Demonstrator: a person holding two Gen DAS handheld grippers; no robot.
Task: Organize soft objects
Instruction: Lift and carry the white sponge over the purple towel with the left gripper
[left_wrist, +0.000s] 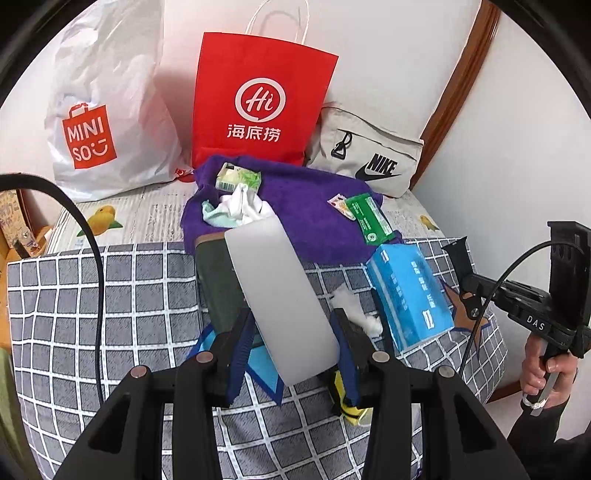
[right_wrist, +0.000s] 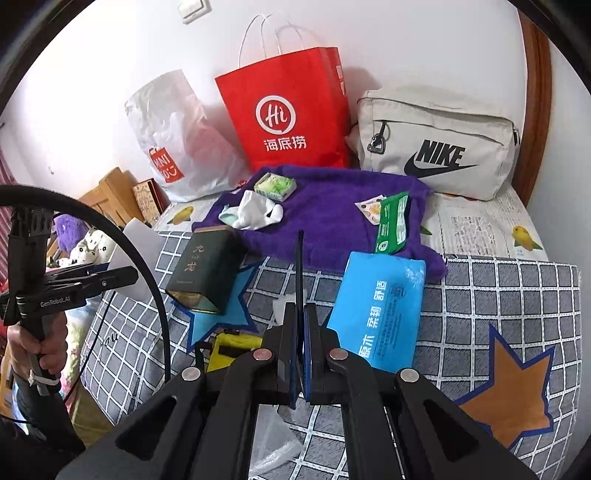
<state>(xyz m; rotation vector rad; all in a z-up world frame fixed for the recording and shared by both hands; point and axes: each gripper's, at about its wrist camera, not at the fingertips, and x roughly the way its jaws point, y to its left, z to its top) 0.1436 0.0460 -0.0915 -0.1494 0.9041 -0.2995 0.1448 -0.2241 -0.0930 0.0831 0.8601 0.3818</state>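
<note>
One white foam block (left_wrist: 280, 295) slants up-left from left claw (left_wrist: 295, 332).

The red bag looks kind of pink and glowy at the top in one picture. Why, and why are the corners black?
Left wrist view: bright light washes out the wall around the red bag, tinting it pink. Right wrist view: the same bag looks crisper. Both views: the fisheye lens bends straight lines, and its round rim leaves the corners black.

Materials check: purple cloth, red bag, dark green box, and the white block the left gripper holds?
Purple cloth: fuzzy pile, likely fleece or towelling.
Red bag: matte paper, crisp folds, white cord handles.
Dark green box: looks like tin, with a brassy rim.
White block: smooth, matte, possibly foam; hard to tell.
</note>
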